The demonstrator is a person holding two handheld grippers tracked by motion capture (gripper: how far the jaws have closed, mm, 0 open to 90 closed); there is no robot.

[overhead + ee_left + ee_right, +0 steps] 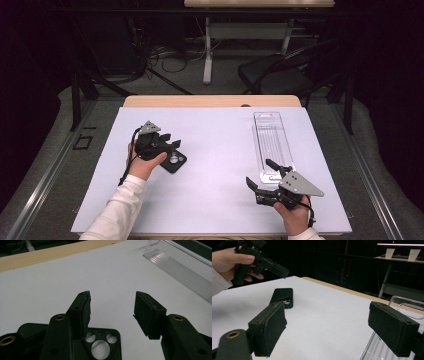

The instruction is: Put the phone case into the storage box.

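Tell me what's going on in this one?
A person at a table covered with a white sheet works a claw in each hand. The left claw hovers just over a black phone case lying flat, its jaws part open and not gripping it. The right claw waits open near the close end of a clear plastic tray, holding nothing. The case is well apart from the tray.
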